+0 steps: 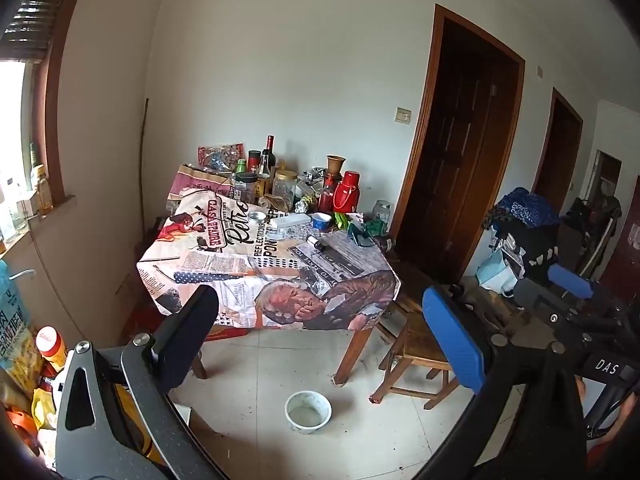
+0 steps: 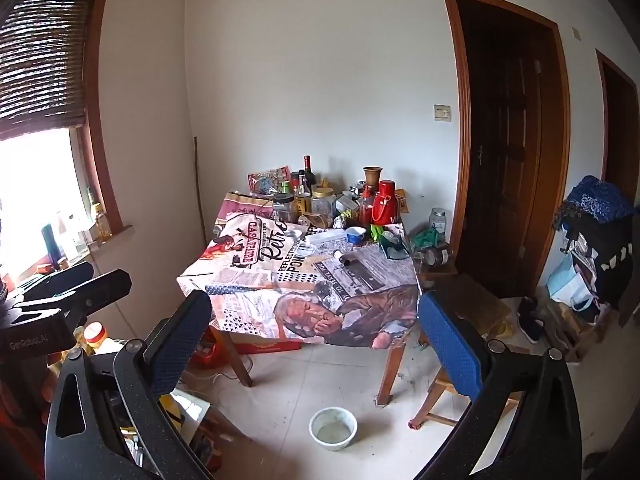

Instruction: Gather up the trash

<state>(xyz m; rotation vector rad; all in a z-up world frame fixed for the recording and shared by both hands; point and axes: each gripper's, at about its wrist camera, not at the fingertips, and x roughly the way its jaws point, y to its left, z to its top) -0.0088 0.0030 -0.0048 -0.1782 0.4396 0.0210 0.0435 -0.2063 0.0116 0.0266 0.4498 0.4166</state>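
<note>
Both tools are held wide apart and empty above the floor, well short of the desk [image 1: 360, 344]. The left tool [image 1: 320, 344] is aimed at the desk's near edge, with the right tool [image 2: 316, 344] beside it. A white bowl [image 1: 308, 406] is seen on the tiles below. On the printed cloth [image 2: 256, 280], a small roll [image 2: 345, 257], a blue cup [image 2: 355, 235] and green wrappers [image 2: 378, 231] are scattered before crowded bottles and jars [image 2: 308, 196]. A chair [image 1: 416, 356] is set right of the desk.
</note>
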